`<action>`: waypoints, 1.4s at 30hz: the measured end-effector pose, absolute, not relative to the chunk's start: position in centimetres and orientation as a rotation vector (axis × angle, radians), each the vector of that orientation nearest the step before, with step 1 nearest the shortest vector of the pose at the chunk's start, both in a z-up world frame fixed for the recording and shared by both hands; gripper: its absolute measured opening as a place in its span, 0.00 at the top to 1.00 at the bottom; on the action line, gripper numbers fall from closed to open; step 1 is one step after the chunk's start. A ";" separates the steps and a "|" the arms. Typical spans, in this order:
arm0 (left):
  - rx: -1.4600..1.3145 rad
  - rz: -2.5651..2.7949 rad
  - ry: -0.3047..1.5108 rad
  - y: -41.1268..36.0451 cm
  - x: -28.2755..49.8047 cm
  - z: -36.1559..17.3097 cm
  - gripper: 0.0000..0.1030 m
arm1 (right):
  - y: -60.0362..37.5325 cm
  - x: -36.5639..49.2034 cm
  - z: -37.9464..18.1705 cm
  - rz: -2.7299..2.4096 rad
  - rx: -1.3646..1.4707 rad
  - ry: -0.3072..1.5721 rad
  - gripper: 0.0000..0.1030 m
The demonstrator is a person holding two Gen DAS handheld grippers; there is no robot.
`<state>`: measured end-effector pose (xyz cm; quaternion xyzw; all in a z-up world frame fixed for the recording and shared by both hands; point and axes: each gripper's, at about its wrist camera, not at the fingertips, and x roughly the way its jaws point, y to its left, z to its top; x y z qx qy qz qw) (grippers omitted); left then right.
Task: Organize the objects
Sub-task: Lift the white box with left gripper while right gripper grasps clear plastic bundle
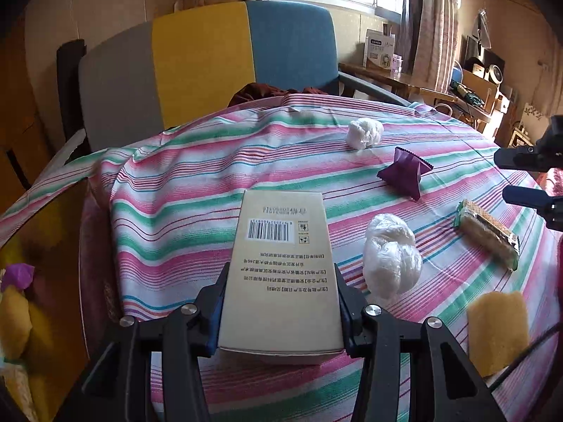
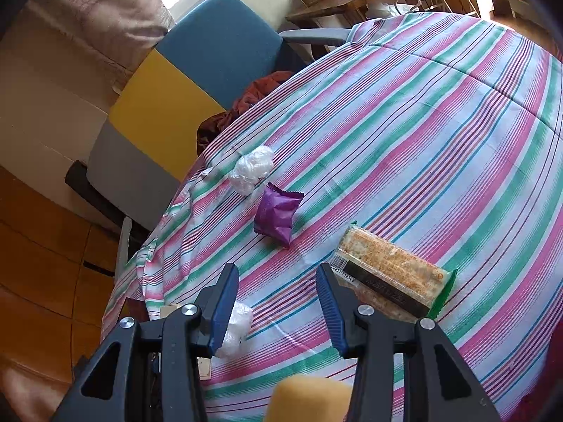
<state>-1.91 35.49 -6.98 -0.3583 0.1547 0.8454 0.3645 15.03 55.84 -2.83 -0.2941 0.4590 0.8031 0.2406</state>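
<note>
Cardboard box, lower centre of frame, sits clamped in the left gripper; keep it level while moving. Right gripper hangs spread and holding nothing beside the cracker packet.

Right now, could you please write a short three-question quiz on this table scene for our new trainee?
1. True or false: the left gripper is shut on the beige box.
2. Which lies nearest the open right gripper? A) the purple packet B) the cracker pack C) the far white wad
3. Fill in: the yellow sponge lies on the ____ cloth.

Key: 1 true; 2 B; 3 striped.
</note>
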 end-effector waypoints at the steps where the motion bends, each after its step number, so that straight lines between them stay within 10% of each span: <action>1: -0.951 2.164 0.389 35.5 -2.2 -7.3 0.51 | 55.9 15.0 -2.8 2.197 -0.801 1.257 0.55; 17: -1.017 2.106 0.277 34.8 -3.5 -8.1 0.51 | 57.0 4.3 -0.9 2.333 -1.034 0.898 0.53; 31: -1.003 2.107 0.271 34.8 -3.5 -8.3 0.51 | 65.5 -6.2 -6.6 2.096 -1.065 1.118 0.49; 33: -1.003 2.107 0.270 34.8 -3.5 -8.3 0.51 | 65.3 -7.5 -7.6 2.083 -1.171 1.065 0.67; 42: -0.998 2.106 0.271 34.7 -3.3 -8.3 0.50 | 60.8 -2.6 -3.1 2.291 -1.165 0.861 0.68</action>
